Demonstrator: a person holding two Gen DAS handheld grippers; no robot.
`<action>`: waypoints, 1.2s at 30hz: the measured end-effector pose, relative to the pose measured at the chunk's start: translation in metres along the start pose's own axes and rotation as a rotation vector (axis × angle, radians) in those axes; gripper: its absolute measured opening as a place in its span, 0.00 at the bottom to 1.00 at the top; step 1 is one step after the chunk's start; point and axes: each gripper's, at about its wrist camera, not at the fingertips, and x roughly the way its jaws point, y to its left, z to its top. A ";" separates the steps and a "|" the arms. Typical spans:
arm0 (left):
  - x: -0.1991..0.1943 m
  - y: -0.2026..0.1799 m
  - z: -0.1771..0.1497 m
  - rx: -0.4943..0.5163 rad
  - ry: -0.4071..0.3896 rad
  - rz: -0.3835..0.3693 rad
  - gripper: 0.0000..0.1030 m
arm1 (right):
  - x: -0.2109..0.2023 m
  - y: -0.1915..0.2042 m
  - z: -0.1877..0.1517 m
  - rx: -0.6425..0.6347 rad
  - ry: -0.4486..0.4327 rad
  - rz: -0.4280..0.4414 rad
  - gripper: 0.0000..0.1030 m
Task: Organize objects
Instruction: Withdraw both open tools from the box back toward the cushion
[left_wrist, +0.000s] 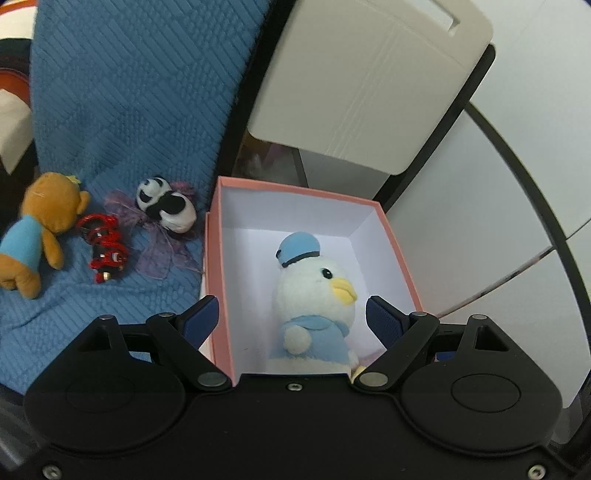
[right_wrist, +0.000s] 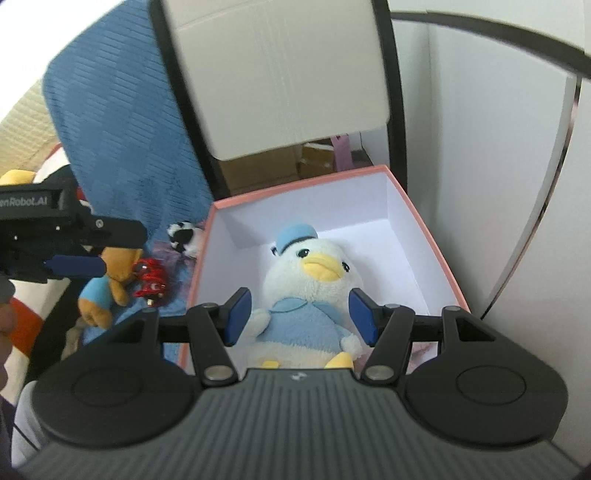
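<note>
**Duck is in the box; lining up the next toy**

The duck plush (right_wrist: 306, 291) sits upright inside the pink box (left_wrist: 218, 258), back toward the near wall and face toward the far one. My left gripper (left_wrist: 291, 317) stands wide, its blue pads clear on either side of the duck with nothing pressed between them. My right gripper (right_wrist: 299, 314) is at a moderate spread; its pads flank the duck's shoulders in the right wrist view, but I see a gap on both sides, so I judge it empty as well.

Three things lie outside, on the blue blanket (left_wrist: 129, 92) to the left of the box: a panda plush (left_wrist: 166, 205) on a scrap of purple gauze just beside the box wall, a red charm (left_wrist: 105, 243) next to it, and a brown bear plush (left_wrist: 37, 229) furthest out. All three are apart from the grippers.

To do this step well, I would clear both grippers above the box rim before travelling sideways, so that neither pad clips the pink wall or drags the duck over. The left gripper is the natural one for the panda, being nearest. I would come in from above, pads astride the panda's body, not its head, and close only on the plush, because the gauze beneath could catch and come up with it. The right gripper should hold back from the box mouth to leave the drop path free.
</note>
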 end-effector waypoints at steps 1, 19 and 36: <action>-0.008 0.000 -0.001 0.001 -0.009 0.002 0.83 | -0.006 0.004 0.000 -0.003 -0.008 0.004 0.59; -0.141 0.025 -0.042 0.043 -0.153 -0.010 0.83 | -0.075 0.076 -0.027 -0.060 -0.075 0.066 0.59; -0.215 0.083 -0.087 -0.024 -0.195 -0.014 0.83 | -0.114 0.137 -0.065 -0.085 -0.077 0.121 0.59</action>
